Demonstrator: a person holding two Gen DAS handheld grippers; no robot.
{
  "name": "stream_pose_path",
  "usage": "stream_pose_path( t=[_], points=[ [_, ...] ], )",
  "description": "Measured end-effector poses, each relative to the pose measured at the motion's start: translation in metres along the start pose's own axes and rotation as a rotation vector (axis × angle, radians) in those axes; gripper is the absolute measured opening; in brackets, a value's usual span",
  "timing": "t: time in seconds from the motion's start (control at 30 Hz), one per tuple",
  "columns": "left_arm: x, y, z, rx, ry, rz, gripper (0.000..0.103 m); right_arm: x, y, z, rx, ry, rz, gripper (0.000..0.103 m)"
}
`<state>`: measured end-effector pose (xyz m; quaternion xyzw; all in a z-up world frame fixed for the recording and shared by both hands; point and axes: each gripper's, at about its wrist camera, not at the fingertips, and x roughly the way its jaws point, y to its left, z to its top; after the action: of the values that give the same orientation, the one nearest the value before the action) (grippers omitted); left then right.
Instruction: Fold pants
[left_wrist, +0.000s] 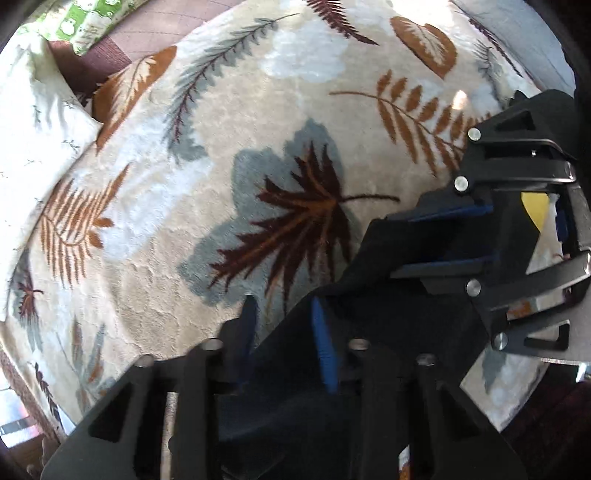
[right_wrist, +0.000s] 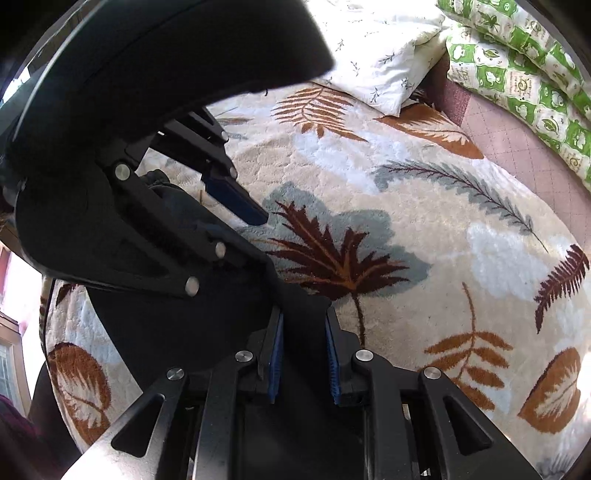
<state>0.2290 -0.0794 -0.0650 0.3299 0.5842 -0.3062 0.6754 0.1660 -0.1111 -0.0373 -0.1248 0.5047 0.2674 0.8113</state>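
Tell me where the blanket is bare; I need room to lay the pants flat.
Free: the blanket from the dark leaf out to the white pillow and green pillow. Crowded: the near edge, where both grippers, left and right, hold the pants bunched.

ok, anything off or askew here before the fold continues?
Nothing stands out. Both grippers, left and right, pinch the black pants above the leaf-print blanket. No spill or visible damage; the pillows sit at the far edge.
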Motion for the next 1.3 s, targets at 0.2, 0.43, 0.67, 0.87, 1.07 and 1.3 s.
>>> stream_pose_path(
  t=[0.2,0.43,0.67,0.87,1.07,1.3],
  points=[
    [0.019,0.005,0.009,-0.048,0.033,0.121,0.013,0.015,-0.012,-0.003,0.068,-0.002,0.012,0.019],
    [0.013,0.032,0.004,-0.152,0.025,0.017,0.013,0.021,-0.027,-0.004,0.175,-0.002,0.073,0.025],
    [-0.002,0.069,-0.014,-0.196,0.055,-0.231,0.061,0.018,-0.028,0.0,0.176,0.009,0.081,0.026],
    [0.012,0.036,-0.025,-0.004,0.117,-0.155,0.061,0.019,-0.03,-0.001,0.19,0.006,0.101,0.026],
    [0.011,0.028,-0.027,-0.078,0.07,-0.096,0.023,0.016,-0.024,-0.001,0.15,-0.011,0.075,0.021],
    [-0.002,0.029,-0.03,-0.107,0.008,0.017,0.009,0.014,-0.027,0.003,0.178,-0.033,0.054,0.018]
  ],
)
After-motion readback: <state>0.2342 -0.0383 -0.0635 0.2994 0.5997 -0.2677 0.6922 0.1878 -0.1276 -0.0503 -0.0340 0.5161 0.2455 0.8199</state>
